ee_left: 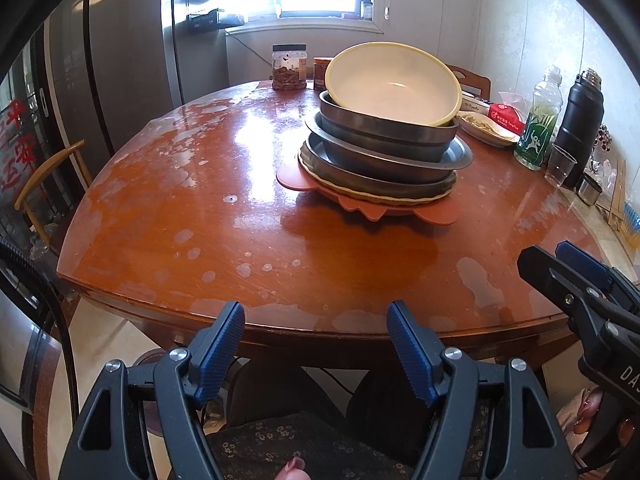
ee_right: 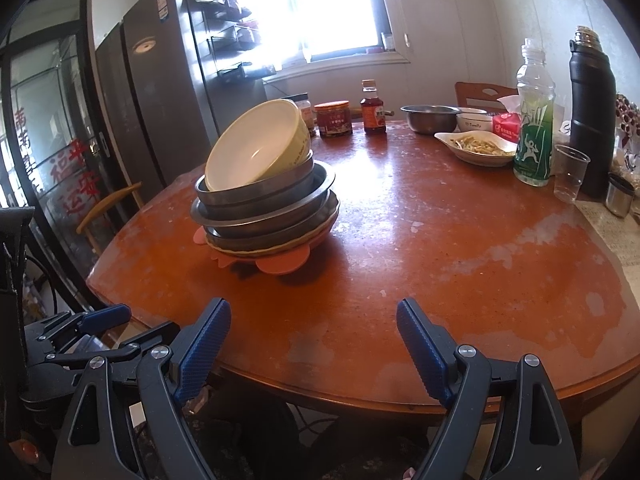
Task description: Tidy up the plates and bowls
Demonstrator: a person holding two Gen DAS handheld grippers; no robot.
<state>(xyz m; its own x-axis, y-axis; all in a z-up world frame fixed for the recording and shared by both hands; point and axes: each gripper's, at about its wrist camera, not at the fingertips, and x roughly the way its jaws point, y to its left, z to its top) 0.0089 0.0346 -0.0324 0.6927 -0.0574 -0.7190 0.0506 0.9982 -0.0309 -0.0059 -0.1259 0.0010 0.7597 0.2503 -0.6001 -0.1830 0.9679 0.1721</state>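
You're facing the table (ee_left: 160,216) w/ the dish stack (ee_left: 384,152) sitting mid-table on an orange mat (ee_left: 436,212). Cream bowl (ee_left: 392,84) is tilting on top, prob. too wide to nest. Left gripper (ee_left: 316,336) & right gripper (ee_right: 314,332) are hovering at the near edge, jaws apart, holding nothing.

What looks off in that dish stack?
The yellow bowl on top sits tilted, leaning against the rim of the metal bowl below rather than nesting flat. The table finish is worn in pale patches.
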